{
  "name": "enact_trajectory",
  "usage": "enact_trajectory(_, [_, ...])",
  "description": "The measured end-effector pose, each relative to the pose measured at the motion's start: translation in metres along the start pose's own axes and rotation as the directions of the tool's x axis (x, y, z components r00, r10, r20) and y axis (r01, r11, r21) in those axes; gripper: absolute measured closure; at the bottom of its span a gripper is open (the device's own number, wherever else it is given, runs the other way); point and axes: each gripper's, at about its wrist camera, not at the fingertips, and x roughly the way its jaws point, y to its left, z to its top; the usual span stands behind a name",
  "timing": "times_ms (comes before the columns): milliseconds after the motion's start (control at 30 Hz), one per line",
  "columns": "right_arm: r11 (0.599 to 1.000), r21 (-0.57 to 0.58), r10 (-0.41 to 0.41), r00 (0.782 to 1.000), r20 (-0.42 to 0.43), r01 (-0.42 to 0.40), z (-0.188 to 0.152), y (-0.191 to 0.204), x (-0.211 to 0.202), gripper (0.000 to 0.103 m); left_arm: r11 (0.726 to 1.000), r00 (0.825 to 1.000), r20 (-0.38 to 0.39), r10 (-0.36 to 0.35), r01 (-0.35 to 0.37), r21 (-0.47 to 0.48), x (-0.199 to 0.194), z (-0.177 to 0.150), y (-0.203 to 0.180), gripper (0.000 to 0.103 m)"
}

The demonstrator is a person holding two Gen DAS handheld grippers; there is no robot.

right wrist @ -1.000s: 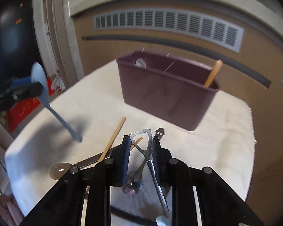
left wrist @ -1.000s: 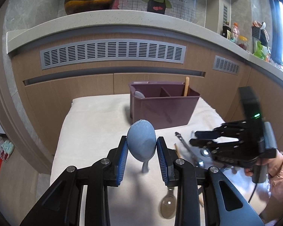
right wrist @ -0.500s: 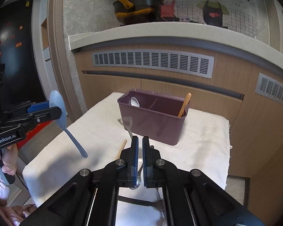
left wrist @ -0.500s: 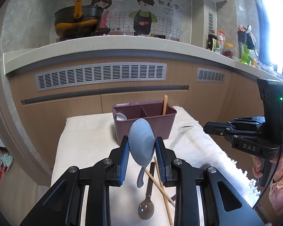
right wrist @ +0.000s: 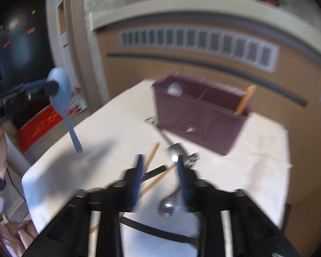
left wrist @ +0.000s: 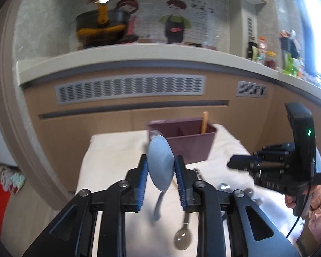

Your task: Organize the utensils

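My left gripper point(left wrist: 161, 171) is shut on the bowl of a blue spoon point(left wrist: 161, 167), handle hanging down, held above the white cloth short of the maroon utensil box point(left wrist: 190, 147). The spoon also shows at the left of the right wrist view point(right wrist: 61, 95). The box point(right wrist: 199, 111) holds a white spoon point(right wrist: 175, 88) on its left and a wooden chopstick point(right wrist: 245, 100) on its right. My right gripper point(right wrist: 159, 171) is open and empty, low over loose chopsticks point(right wrist: 152, 156) and metal spoons point(right wrist: 174, 150). This view is blurred.
A metal spoon point(left wrist: 183, 236) lies on the white-clothed table point(left wrist: 109, 162) under my left gripper. The other gripper point(left wrist: 274, 169) shows at the right. A cabinet front with vents point(left wrist: 128, 88) and a counter stand behind the table. Table edges drop off left and right.
My right gripper has opened and dropped toward the utensils on the cloth; the metal tool it held a second ago is gone from it. My left gripper holds the blue spoon, shifted slightly.
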Motion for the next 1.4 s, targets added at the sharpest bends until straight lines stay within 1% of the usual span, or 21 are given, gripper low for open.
enact_trajectory(33, [1.0,-0.018,0.007,1.0,-0.018,-0.007,0.0,0.002,0.013,0.055,1.0,1.0,-0.014,0.004,-0.004,-0.022,0.004,-0.003,0.01,0.086])
enact_trajectory(133, [0.999,-0.047,-0.016,0.997,-0.072,0.013,0.001,0.003,0.047,0.055,0.997,0.999,-0.042,0.0,-0.003,-0.082,0.013,-0.012,0.032,0.086])
enact_trajectory(200, [0.998,-0.054,-0.014,0.995,-0.1,0.009,0.006,0.0,0.067,0.055,0.996,0.999,-0.05,-0.002,-0.002,-0.091,0.018,-0.018,0.039,0.087])
enact_trajectory(300, [0.995,-0.087,-0.05,0.99,-0.133,0.038,0.015,-0.001,0.093,0.056,0.995,0.998,-0.062,-0.013,0.007,-0.096,0.029,-0.023,0.045,0.087])
enact_trajectory(400, [0.996,-0.087,-0.041,0.985,-0.166,0.027,0.021,-0.005,0.114,0.062,0.996,0.994,-0.103,-0.023,0.013,-0.09,0.044,-0.029,0.051,0.087])
enact_trajectory(467, [0.995,-0.089,-0.055,0.982,-0.18,0.04,0.024,-0.007,0.128,0.065,0.996,0.99,-0.135,-0.035,0.023,-0.084,0.054,-0.034,0.053,0.087])
enact_trajectory(567, [0.996,-0.079,-0.056,0.979,-0.196,0.041,0.027,-0.012,0.141,0.067,0.997,0.979,-0.194,-0.063,0.053,-0.055,0.072,-0.043,0.05,0.086])
enact_trajectory(600, [0.996,-0.073,-0.059,0.978,-0.199,0.045,0.027,-0.014,0.144,0.07,0.997,0.975,-0.213,-0.068,0.061,-0.041,0.078,-0.045,0.049,0.086])
enact_trajectory(633, [0.997,-0.062,-0.056,0.978,-0.203,0.045,0.027,-0.017,0.145,0.084,0.997,0.969,-0.235,-0.073,0.069,-0.025,0.085,-0.047,0.047,0.086])
enact_trajectory(700, [0.999,-0.044,-0.039,0.975,-0.218,0.03,0.027,-0.019,0.141,0.093,0.996,0.955,-0.282,-0.088,0.09,-0.005,0.102,-0.049,0.044,0.083])
enact_trajectory(733, [0.999,-0.042,-0.035,0.973,-0.228,0.026,0.025,-0.019,0.137,0.093,0.995,0.946,-0.307,-0.1,0.104,-0.002,0.111,-0.049,0.043,0.081])
enact_trajectory(800, [0.997,-0.066,-0.053,0.969,-0.24,0.039,0.018,-0.015,0.129,0.094,0.992,0.928,-0.352,-0.118,0.128,0.006,0.13,-0.049,0.041,0.06])
enact_trajectory(867, [0.997,-0.071,-0.052,0.966,-0.254,0.034,0.007,-0.012,0.116,0.095,0.993,0.923,-0.376,-0.085,0.109,0.045,0.146,-0.05,0.04,0.048])
enact_trajectory(967, [0.999,-0.044,-0.029,0.963,-0.269,0.018,-0.009,-0.014,0.097,0.096,0.991,0.909,-0.414,-0.047,0.094,0.094,0.172,-0.048,0.036,0.047])
enact_trajectory(1033, [1.0,-0.027,-0.009,0.963,-0.269,0.001,-0.015,-0.016,0.086,0.096,0.992,0.889,-0.455,-0.054,0.1,0.077,0.192,-0.046,0.036,0.048])
enact_trajectory(1100, [1.0,-0.014,0.014,0.965,-0.263,-0.018,-0.02,-0.018,0.075,0.096,0.994,0.874,-0.482,-0.058,0.097,0.057,0.209,-0.045,0.035,0.048])
enact_trajectory(1167, [1.0,-0.018,0.02,0.967,-0.253,-0.026,-0.023,-0.019,0.069,0.096,0.993,0.865,-0.499,-0.049,0.095,0.068,0.221,-0.046,0.03,0.049])
enact_trajectory(1200, [0.999,-0.023,0.02,0.969,-0.247,-0.027,-0.024,-0.02,0.067,0.093,0.993,0.866,-0.498,-0.03,0.083,0.086,0.226,-0.047,0.027,0.055])
enact_trajectory(1267, [0.999,-0.035,0.015,0.973,-0.232,-0.024,-0.024,-0.019,0.063,0.091,0.992,0.878,-0.478,-0.019,0.074,0.098,0.226,-0.045,0.022,0.067])
enact_trajectory(1333, [0.998,-0.059,0.017,0.975,-0.221,-0.031,-0.02,-0.016,0.062,0.081,0.994,0.885,-0.465,-0.023,0.071,0.086,0.221,-0.043,0.021,0.067])
enact_trajectory(1400, [0.995,-0.081,0.033,0.978,-0.206,-0.051,-0.014,-0.009,0.064,0.073,0.995,0.904,-0.427,-0.033,0.072,0.075,0.204,-0.041,0.021,0.067])
